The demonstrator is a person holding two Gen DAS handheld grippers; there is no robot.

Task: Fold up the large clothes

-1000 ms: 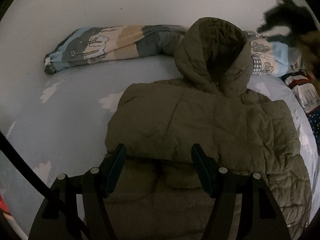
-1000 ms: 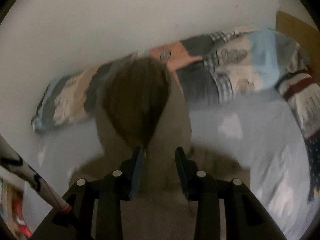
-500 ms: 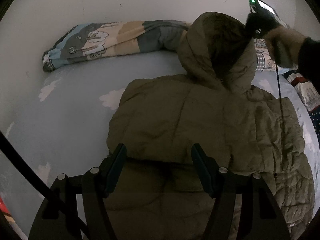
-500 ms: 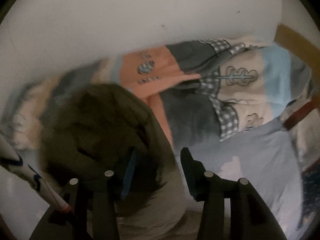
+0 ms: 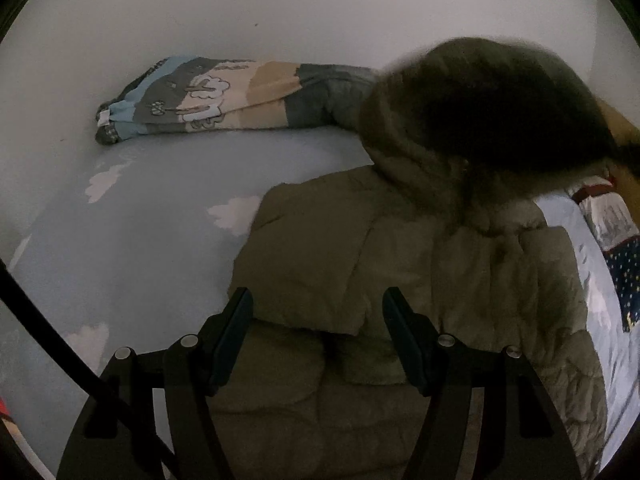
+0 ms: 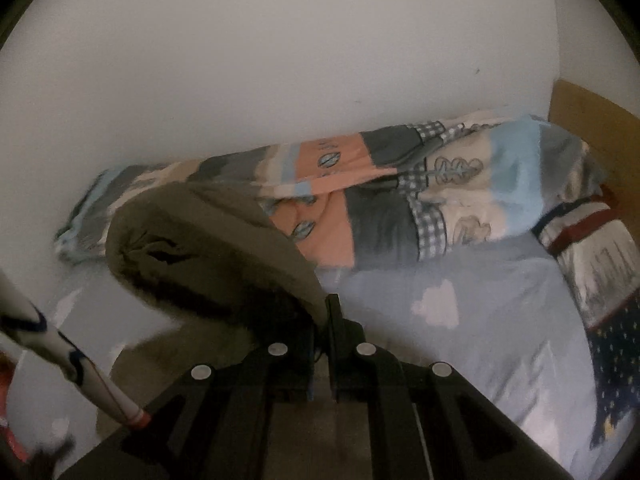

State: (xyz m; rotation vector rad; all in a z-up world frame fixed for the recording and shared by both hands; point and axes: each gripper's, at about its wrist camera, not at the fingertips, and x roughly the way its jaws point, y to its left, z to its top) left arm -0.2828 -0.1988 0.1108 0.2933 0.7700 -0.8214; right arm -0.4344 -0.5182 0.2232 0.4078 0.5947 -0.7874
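Note:
An olive padded hooded jacket (image 5: 400, 264) lies on a light blue bed sheet (image 5: 152, 216), sleeves folded in. Its hood (image 5: 492, 108) is lifted off the bed and blurred at the upper right. My left gripper (image 5: 318, 320) is open and empty, hovering over the jacket's lower half. In the right wrist view my right gripper (image 6: 322, 320) is shut on the hood's edge (image 6: 224, 240) and holds the hood raised above the sheet.
A rolled patterned quilt (image 5: 224, 96) lies along the white wall at the back; it also shows in the right wrist view (image 6: 420, 200). More patterned bedding (image 6: 600, 264) lies at the right. A white striped pole (image 6: 68, 360) crosses the lower left.
My right gripper closed on the hood's edge and lifted the hood off the bed. My left gripper stayed open over the jacket, shifting slightly.

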